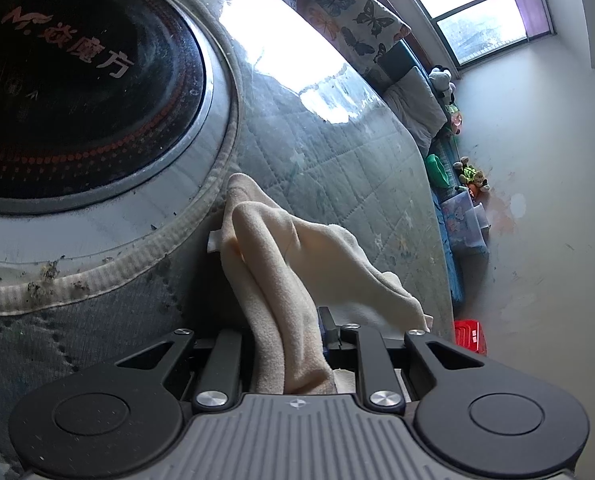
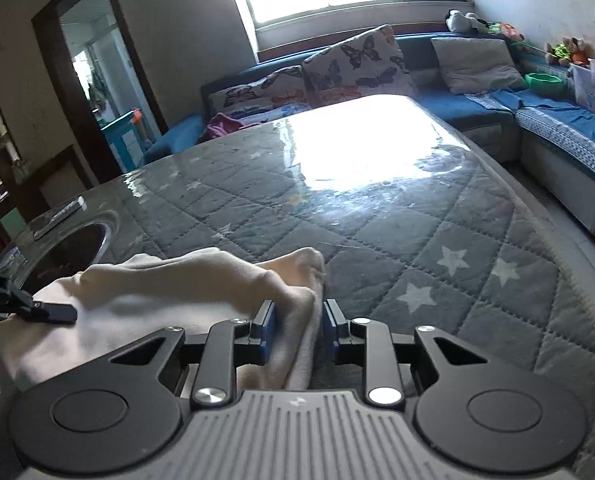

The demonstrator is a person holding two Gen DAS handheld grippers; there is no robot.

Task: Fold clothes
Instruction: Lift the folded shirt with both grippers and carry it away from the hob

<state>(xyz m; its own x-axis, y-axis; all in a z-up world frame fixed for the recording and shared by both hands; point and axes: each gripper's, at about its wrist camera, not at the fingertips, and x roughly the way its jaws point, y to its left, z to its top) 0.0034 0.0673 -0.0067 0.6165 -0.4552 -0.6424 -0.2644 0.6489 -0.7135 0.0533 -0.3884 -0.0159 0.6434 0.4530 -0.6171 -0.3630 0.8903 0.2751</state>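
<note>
Soft matt cream cloth (image 2: 169, 280) lies on a glossy quilted cover (image 2: 377, 208).

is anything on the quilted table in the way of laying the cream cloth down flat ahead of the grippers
Nothing visible does: the quilted table ahead of the cream cloth is bare. The round black cooktop sits off to the left.

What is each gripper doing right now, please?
Left gripper: shut on the cream garment.
Right gripper: shut on the same cream garment.

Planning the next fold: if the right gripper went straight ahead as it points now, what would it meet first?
The cream garment bunched between the right gripper fingers; beyond it only the quilted table cover shows, though depth is unclear.
</note>
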